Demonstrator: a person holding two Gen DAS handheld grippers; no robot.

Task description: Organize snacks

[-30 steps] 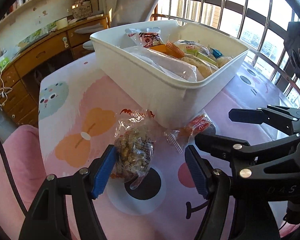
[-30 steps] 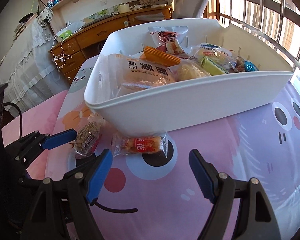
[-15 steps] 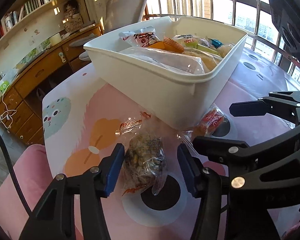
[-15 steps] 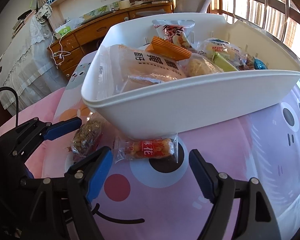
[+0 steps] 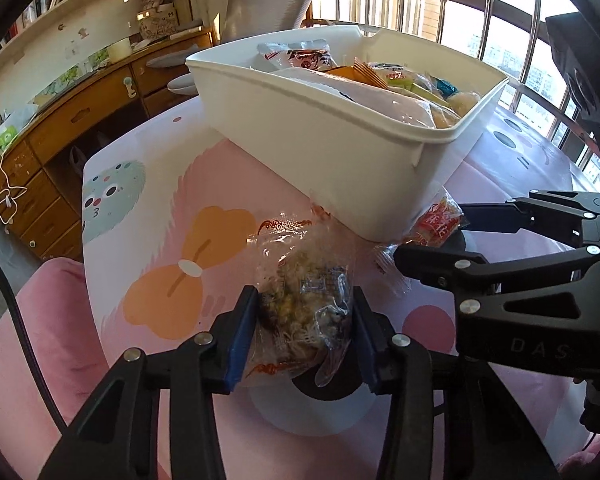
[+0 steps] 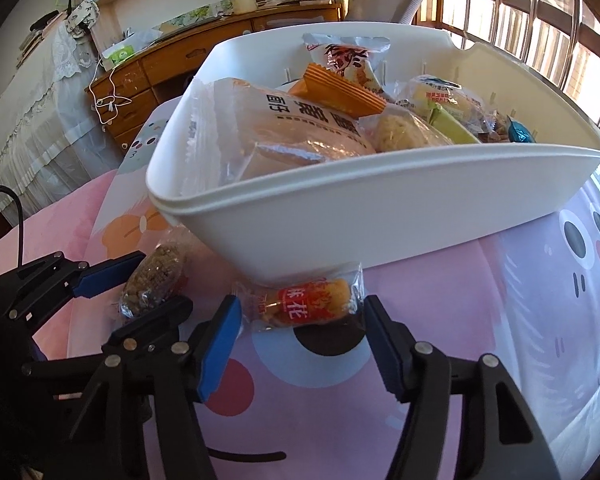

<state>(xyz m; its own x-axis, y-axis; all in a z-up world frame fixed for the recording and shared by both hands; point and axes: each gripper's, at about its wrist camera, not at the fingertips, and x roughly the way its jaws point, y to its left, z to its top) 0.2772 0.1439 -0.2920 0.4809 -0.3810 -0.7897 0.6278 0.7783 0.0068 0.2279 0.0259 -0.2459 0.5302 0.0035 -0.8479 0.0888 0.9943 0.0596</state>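
both grippers had closed in since the earlier frame: the left gripper [image 5: 303, 322] was closing, pads touching the grain snack packet [image 5: 306, 300]; the right gripper [image 6: 300, 346] was half open and narrowing around the red twist packet [image 6: 304, 302]. pickup step; next, judged: firm grips, then lifts into the white bin [image 6: 380, 216].

red snack packet [image 6: 306, 303]: "麻花" printed in white
right gripper body [image 5: 540, 346]: "DAS" embossed
cardboard box [image 5: 159, 20] on desk: "H", "M"
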